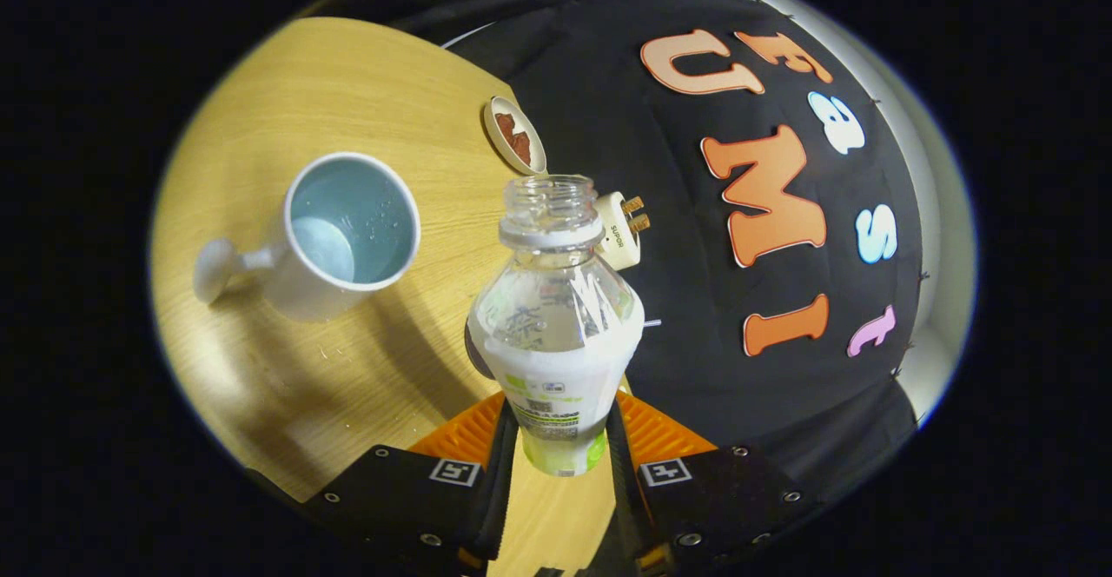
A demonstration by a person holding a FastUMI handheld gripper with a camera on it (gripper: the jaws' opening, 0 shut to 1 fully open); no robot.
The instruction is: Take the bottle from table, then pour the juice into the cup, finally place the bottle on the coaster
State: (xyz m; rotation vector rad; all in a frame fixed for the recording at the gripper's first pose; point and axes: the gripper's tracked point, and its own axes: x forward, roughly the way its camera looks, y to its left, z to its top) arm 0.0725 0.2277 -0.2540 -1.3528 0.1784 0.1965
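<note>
- Jaws [560,455] clamped on the lower body of the bottle [556,334], one finger [502,464] pressed to each side of it.
- Bottle is clear plastic, cap off, its open neck pointing away from the jaws. It is held above the tabletop [365,368], which shows under its base between the fingers.
- White liquid fills the bottle's lower part; the shoulder and neck are clear.
- Bottle label is white and green with small dark print, too small to read.
- Each finger carries a square black-and-white marker tag [455,472].
- Beyond the bottle, off to one side, a white cup [347,234] with a pale blue inside stands on the tabletop, handle turned away from the bottle. Well apart from the bottle.
- Past the bottle's neck, a small round white coaster [515,135] with a reddish-brown middle.
- Just beside the neck, a white plug [620,229] with metal prongs; its printed word is too small to make out.
</note>
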